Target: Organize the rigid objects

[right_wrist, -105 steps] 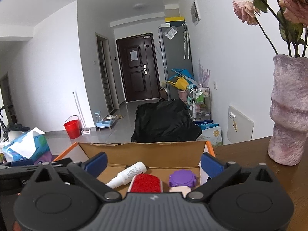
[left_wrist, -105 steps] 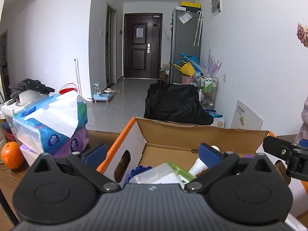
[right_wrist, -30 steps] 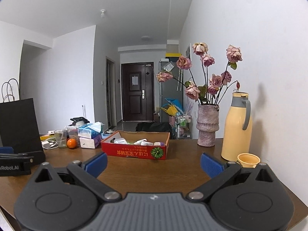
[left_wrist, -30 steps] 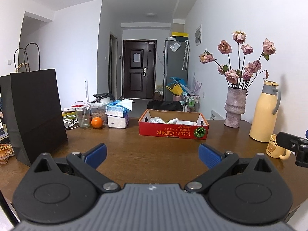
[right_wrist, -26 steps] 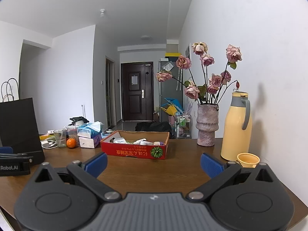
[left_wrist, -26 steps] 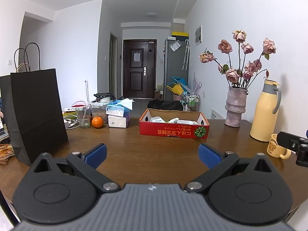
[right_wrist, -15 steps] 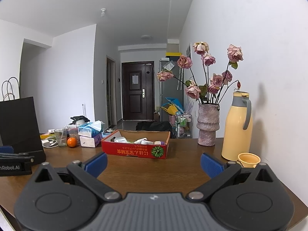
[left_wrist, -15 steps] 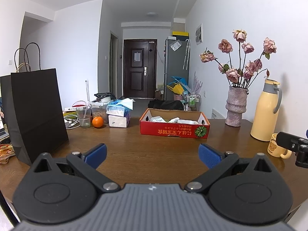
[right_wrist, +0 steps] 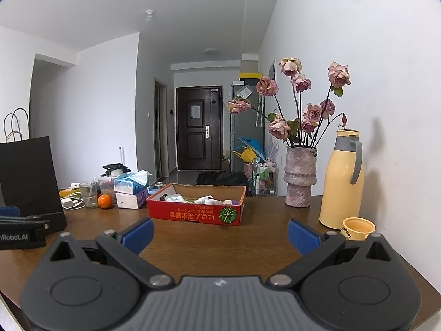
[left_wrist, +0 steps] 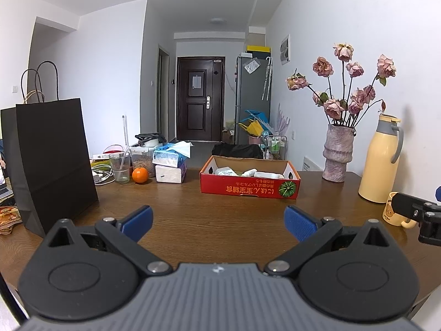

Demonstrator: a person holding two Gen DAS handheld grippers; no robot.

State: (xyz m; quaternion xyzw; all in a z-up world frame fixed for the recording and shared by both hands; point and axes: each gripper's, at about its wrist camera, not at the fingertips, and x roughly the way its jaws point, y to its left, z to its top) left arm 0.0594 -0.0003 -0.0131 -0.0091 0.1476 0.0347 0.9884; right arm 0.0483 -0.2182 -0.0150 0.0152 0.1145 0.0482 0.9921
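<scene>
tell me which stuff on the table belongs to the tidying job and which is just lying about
Job:
red box
bottles and small packs inside it
left tool, open
right tool, open

Lying about:
black bag
orange
tissue packs
vase
yellow jug
mug

My left gripper (left_wrist: 217, 220) hangs over the wooden table (left_wrist: 193, 215), jaws spread wide, nothing between them. Red box (left_wrist: 249, 189) sits well ahead, small items inside. Black paper bag (left_wrist: 52, 160) on the left, orange (left_wrist: 140, 175) near tissue packs (left_wrist: 169, 165). Vase (left_wrist: 336, 153), yellow flask (left_wrist: 381, 160), mug (left_wrist: 392, 212) on the right. Right gripper (left_wrist: 421, 215) pokes in at the right edge.
</scene>
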